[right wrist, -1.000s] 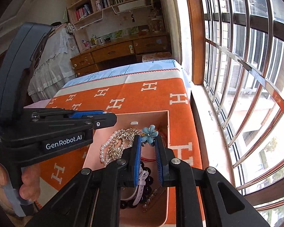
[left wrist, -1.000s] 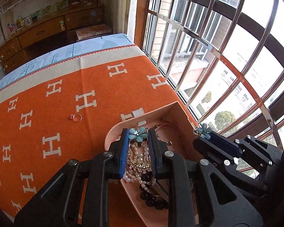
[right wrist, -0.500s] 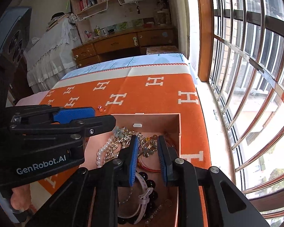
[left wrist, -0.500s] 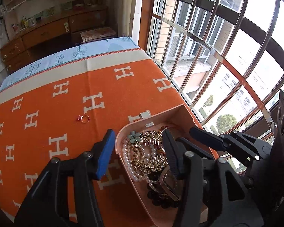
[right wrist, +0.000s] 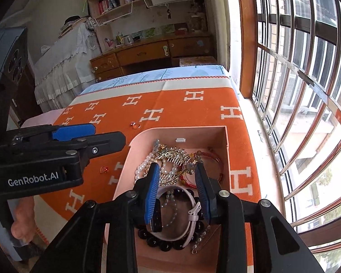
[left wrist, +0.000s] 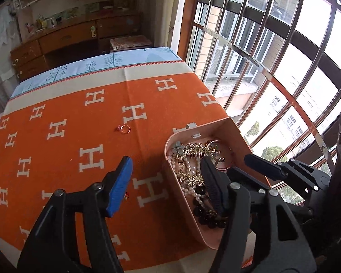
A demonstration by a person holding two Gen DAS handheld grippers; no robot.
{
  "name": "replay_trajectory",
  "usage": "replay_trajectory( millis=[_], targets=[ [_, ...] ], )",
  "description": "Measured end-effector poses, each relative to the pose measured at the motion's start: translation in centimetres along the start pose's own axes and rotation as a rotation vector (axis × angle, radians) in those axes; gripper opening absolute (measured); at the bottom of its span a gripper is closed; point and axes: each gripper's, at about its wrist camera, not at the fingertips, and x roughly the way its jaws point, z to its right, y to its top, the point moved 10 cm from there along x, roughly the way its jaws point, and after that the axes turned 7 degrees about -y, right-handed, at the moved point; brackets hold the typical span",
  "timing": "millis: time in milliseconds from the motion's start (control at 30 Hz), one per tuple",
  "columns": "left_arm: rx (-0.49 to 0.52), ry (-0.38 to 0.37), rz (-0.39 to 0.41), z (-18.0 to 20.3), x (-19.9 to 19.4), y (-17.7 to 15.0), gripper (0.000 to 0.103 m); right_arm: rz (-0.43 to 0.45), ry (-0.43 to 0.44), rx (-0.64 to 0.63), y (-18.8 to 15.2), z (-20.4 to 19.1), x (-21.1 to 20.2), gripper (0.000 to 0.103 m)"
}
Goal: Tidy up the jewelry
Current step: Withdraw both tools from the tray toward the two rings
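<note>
Pink smooth box heaped with pearl strand, gold comb, left claw spread wide, right claw apart, empty

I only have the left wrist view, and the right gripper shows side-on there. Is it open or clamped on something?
Observer: The right gripper is open, with nothing clamped, and it is above the pink box.
Operator: What lies under it? My view is blocked there.
Observer: A white strap, looped over a black bead bracelet.
Operator: Anything along the window-side wall?
Observer: A red cord bracelet, next to the gold comb.
</note>
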Motion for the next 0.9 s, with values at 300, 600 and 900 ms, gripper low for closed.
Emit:
replay_trajectory(
  millis=[300,600,900],
  targets=[
    [-0.007,0.031,0.011,-1.6,-1.5,-1.5,0.059,-0.014,0.027,0.014,-0.6,-2.0,-1.6,0.033],
    [-0.039,0.051,0.031,-4.4,-3.2,-2.7,0.059,-0.013,0.043,-0.003,-0.6,-4.7,-2.5,0.033],
    [-0.106,0.103,0.065,-10.4,-6.0,-3.4,0.059,-0.001,0.077,-0.055,0.4,-9.6,-2.6,0.033]
  ],
)
